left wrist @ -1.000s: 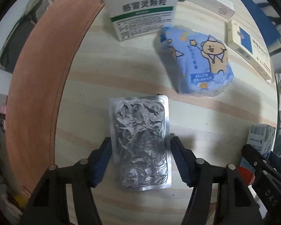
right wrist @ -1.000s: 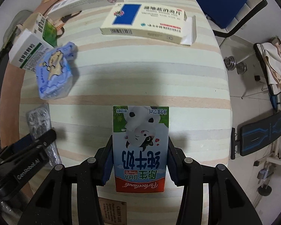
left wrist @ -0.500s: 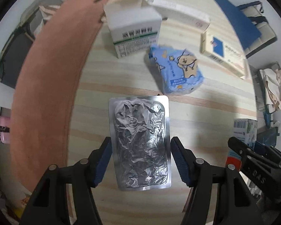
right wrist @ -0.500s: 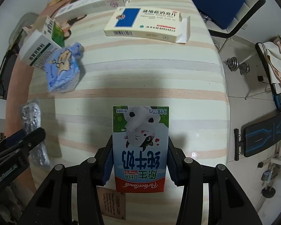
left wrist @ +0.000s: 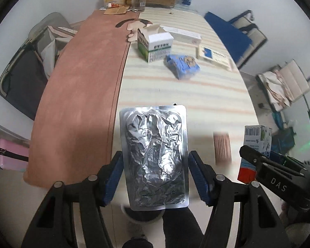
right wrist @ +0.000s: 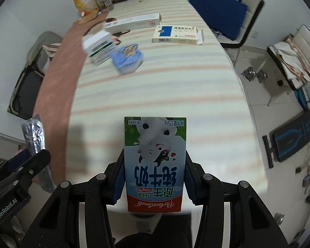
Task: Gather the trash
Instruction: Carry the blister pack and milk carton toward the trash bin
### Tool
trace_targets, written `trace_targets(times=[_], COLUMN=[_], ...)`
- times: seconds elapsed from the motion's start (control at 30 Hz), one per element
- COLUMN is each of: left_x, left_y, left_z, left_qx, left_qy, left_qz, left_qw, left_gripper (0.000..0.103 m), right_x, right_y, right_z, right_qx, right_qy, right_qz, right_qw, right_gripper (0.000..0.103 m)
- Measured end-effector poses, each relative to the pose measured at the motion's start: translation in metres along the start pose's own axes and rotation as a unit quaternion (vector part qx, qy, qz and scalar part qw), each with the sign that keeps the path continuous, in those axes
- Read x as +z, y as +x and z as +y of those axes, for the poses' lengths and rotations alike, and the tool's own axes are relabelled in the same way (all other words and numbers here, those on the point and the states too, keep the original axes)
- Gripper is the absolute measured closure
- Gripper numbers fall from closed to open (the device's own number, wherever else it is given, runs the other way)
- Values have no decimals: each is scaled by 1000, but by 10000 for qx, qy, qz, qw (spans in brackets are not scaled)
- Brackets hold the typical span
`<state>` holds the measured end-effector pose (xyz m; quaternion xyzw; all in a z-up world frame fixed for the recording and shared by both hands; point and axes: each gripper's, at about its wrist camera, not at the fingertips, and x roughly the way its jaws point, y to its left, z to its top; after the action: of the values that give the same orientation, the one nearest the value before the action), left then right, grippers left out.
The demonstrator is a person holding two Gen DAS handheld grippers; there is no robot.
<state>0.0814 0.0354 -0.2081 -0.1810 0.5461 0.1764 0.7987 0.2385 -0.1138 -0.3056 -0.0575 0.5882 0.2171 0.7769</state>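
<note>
Gripping a crumpled foil pack [left wrist: 155, 157], the left gripper [left wrist: 155, 175] has its blue pads pressed on the pack's two long edges, the far end sticking out ahead of the fingers. The right gripper [right wrist: 155, 175] is clamped on a milk carton [right wrist: 155, 163], print upside down to its camera, pads flat on the carton's narrow sides. Both loads hang in the air near the table's near edge, clear of the top; the right wrist view also catches the foil pack at its left, and the left wrist view the carton at its right.

The step looks like carrying both pieces off to a bin, which is not in view. To do it well, keep the squeeze steady: the foil is thin and held by its edges, so it may buckle or slip if tilted fast. The carton is stiffer, yet a harder squeeze could dent it. Move the two grippers apart enough that they do not knock together.

Left on the table [right wrist: 175, 103], a pale striped wooden top, are a blue tissue pack [right wrist: 127, 61], a white-and-green box [right wrist: 99, 48] touching or just beside it, a flat medicine box [right wrist: 175, 35] and a long box [right wrist: 132, 22] farther back. A brown mat [left wrist: 80, 95] covers the table's left strip. Jars and bags stand at the far end. Around are a blue-cushioned chair [right wrist: 219, 14], a dumbbell [right wrist: 254, 75] on tiled floor, and an exercise bench [right wrist: 293, 136].
</note>
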Motion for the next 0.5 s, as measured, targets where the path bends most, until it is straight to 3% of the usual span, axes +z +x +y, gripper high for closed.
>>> trace_targets(times=[0.13,0.27,0.4,0.5], left_x=[-53,-105,-149,-178], left_y=[-13,-4,41,104], left_z=[18,38,57,73], left_qx=[-226,-561,-789,-820], left_qy=[120,-57,-300,-528], left_qz=[199,649,1134,1526], left_qw=[9995,9963,9899,9835], left_gripper=[43,42,42,41], right_x=[-71,-145,-206,-248], right_y=[-20,-11,37,100], right_z=[15,18,12,2], right_qx=[15,45,97,155], right_qy=[332,534,706,885], right_qz=[43,429,879,1192], right_qw=[9994,9976,9936,9888], right_gripper=[53,53,53,53])
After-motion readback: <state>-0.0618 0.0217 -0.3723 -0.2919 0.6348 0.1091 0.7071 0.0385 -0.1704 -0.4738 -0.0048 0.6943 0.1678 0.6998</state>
